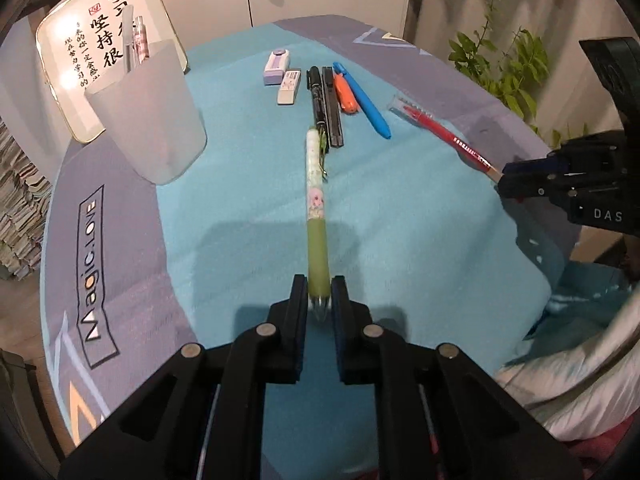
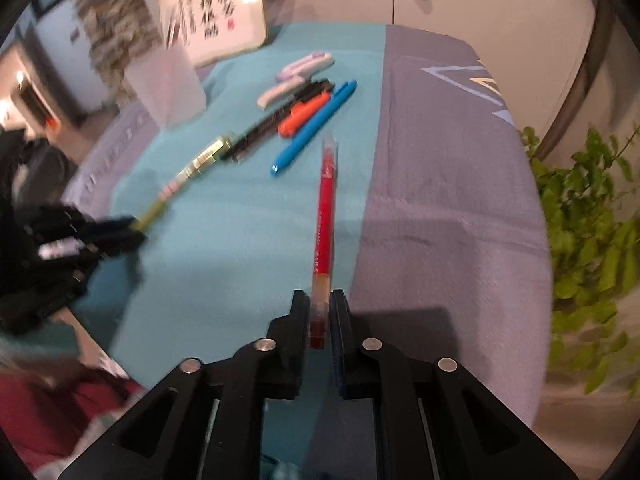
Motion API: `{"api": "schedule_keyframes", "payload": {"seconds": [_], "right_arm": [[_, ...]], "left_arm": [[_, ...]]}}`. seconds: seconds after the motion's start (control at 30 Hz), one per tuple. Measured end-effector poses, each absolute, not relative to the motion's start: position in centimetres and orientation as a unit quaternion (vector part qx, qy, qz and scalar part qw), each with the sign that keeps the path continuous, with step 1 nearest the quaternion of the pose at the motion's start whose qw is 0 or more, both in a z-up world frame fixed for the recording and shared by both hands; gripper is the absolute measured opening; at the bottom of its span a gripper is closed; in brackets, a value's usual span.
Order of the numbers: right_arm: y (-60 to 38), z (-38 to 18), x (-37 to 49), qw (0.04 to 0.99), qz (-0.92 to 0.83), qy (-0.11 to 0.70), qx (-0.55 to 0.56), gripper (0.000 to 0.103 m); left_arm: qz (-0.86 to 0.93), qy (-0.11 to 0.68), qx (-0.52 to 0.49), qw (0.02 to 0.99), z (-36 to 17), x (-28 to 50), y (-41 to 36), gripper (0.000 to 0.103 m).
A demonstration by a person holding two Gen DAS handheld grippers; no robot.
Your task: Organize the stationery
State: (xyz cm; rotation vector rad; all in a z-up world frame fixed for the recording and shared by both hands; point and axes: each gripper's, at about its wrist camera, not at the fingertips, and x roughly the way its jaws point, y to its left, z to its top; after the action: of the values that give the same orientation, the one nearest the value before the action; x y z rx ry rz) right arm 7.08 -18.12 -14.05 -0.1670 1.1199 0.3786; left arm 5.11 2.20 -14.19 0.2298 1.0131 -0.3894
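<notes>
Left hand-held gripper [image 1: 320, 298]: clenched on green pen [image 1: 316, 200], barrel pointing 12 o'clock.
Right hand-held gripper [image 2: 319, 312]: clenched on red pen [image 2: 326, 220].
Cup [image 1: 152, 116]: 10 o'clock on table [image 1: 240, 208].

Green floral pen [image 1: 316, 200] and red pen [image 2: 326, 216] each clamped at tip, apparently lifted.

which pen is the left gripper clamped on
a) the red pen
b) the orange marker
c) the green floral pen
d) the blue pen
c: the left gripper pinches the tip end of the green floral pen, while the right gripper holds the red pen; the blue pen and the orange marker lie untouched on the cloth.
</notes>
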Motion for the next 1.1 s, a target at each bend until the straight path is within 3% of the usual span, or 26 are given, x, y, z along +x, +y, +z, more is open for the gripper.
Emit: {"api": "schedule_keyframes", "payload": {"seconds": [0.07,0.13,0.17,0.2,0.67,0.9,1.03,1.1], "right_arm": [[-18.3,-13.3,7.5,0.836,0.175,0.516,-0.068,0.014],[-18.5,-12.2,8.1,0.846,0.177,0.501,-0.050,0.030],[-18.6,-11.7,8.3,0.852,0.177,0.491,-0.044,0.045],[-18.7,-11.0,8.6,0.860,0.176,0.478,-0.037,0.049],[-15.3,-12.3,14.3,0.849,0.144,0.504,-0.067,0.049],[-14.0,-13.8,16.2,0.834,0.149,0.526,-0.080,0.049],[-13.5,-14.2,16.7,0.829,0.147,0.532,-0.088,0.036],[-13.4,-14.7,17.0,0.822,0.151,0.542,-0.086,0.018]], "left_arm": [[-0.183,0.476,0.104,0.854,-13.9,5.3,2.2,0.013],[-0.184,0.463,0.099,0.861,-13.2,5.8,1.9,0.028],[-0.184,0.455,0.098,0.866,-12.8,5.9,1.9,0.041],[-0.181,0.445,0.099,0.871,-12.4,6.2,1.7,0.047],[-0.175,0.469,0.087,0.861,-13.5,12.6,-0.7,0.043],[-0.182,0.479,0.097,0.853,-14.4,13.8,-1.3,0.034],[-0.185,0.481,0.097,0.851,-14.3,14.3,-1.4,0.031],[-0.186,0.480,0.098,0.852,-14.3,14.3,-1.5,0.023]]}}
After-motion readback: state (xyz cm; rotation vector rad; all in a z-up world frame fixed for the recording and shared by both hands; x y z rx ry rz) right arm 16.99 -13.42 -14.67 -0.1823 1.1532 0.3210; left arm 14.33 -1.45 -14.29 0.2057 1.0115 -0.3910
